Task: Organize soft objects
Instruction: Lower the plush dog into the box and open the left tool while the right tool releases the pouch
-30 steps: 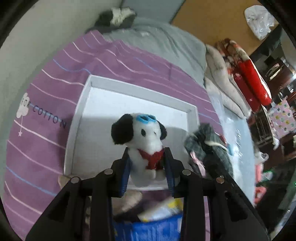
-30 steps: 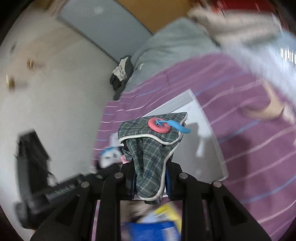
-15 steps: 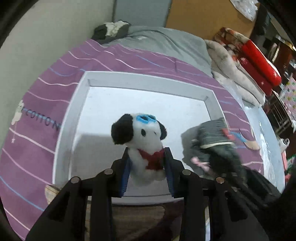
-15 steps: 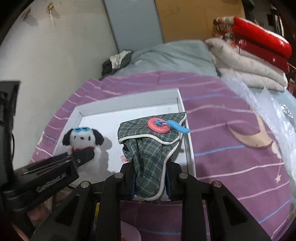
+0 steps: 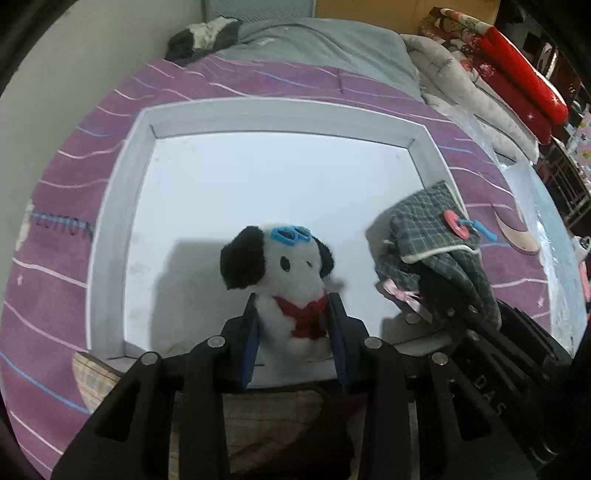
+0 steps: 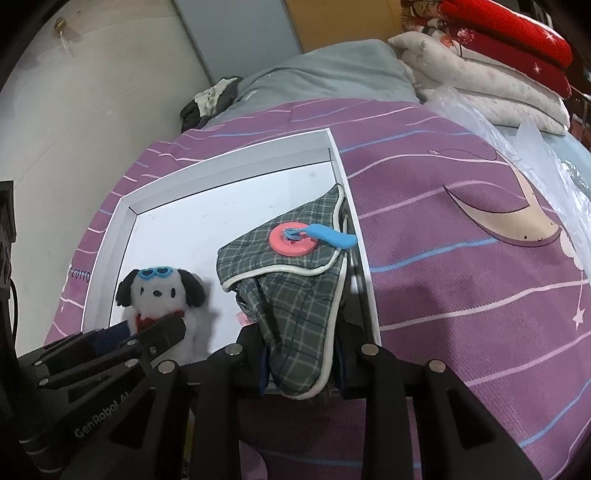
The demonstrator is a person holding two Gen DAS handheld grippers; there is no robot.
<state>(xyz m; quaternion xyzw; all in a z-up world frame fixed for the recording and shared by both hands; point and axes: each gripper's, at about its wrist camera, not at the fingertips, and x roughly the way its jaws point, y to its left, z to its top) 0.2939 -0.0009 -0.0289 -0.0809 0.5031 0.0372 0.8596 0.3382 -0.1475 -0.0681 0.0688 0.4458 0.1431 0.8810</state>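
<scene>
My left gripper [image 5: 293,325] is shut on a white plush dog [image 5: 284,266] with black ears, blue glasses and a red scarf, held over the near edge of a white tray [image 5: 110,206]. My right gripper [image 6: 301,354] is shut on a green plaid fabric pouch [image 6: 291,280] with a pink button and blue tag, at the tray's [image 6: 110,229] right near corner. The pouch [image 5: 436,240] shows to the dog's right in the left wrist view. The dog [image 6: 159,295] and the left gripper [image 6: 162,332] show at the left of the right wrist view.
The tray lies on a purple striped bedcover [image 6: 461,258]. A grey blanket [image 5: 325,44], folded white and red quilts [image 6: 498,55], a dark bundle of cloth [image 5: 203,33] and clear plastic [image 6: 535,155] lie beyond. A wall [image 6: 92,92] is at the left.
Both grippers have come down and forward toward the tray, which now looks larger. The pouch has swung from beside the tray to over its right near corner. Both holds are unchanged.
</scene>
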